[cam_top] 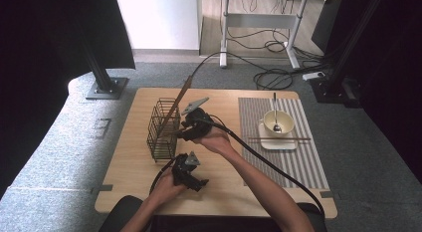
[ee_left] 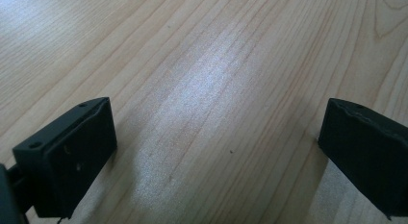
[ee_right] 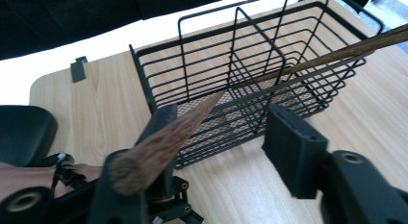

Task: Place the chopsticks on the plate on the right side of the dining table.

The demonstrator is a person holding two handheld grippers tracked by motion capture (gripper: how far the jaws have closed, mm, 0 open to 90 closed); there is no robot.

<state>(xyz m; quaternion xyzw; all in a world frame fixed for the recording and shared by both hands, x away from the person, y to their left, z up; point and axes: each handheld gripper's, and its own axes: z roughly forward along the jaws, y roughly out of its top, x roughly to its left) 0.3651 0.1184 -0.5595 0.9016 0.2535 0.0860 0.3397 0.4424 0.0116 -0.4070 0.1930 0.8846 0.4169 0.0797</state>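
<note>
A wooden chopstick (ee_right: 202, 113) is leaned into the wire basket (cam_top: 162, 128) near the table's (cam_top: 124, 167) left edge, lying against one jaw of the half-open right gripper (ee_right: 226, 132), unpinched. The left gripper (ee_left: 216, 152) is rested with jaws spread, empty. Another chopstick (cam_top: 278, 139) by the bowl (cam_top: 278, 123) is left.

My high view hides the right gripper (cam_top: 185, 128) tips behind the basket (cam_top: 162, 128), so can't tell the grip. Chopstick (ee_right: 159, 146) end near cam is blurred, far end cut off at pic edge.
</note>
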